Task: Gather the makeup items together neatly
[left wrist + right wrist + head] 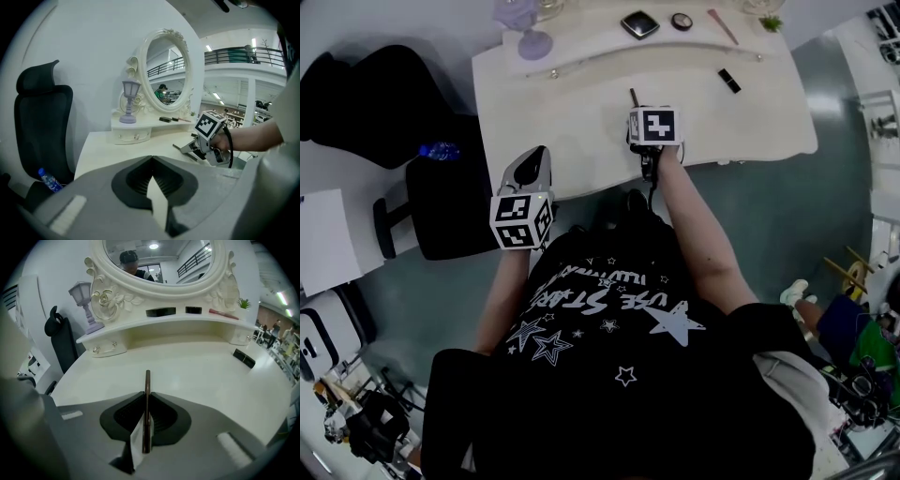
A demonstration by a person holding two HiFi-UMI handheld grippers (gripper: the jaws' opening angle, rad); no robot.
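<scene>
Makeup pencil lengthwise, tip toward mirror

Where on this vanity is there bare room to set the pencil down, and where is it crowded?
The lower tabletop is bare from its left edge to the right gripper, and again between it and the black tube. The upper shelf is free beside the lamp, crowded at right with compact, round case and pink stick.

Bright, even overhead light, soft shadows; fisheye warping and dark corners.
</scene>
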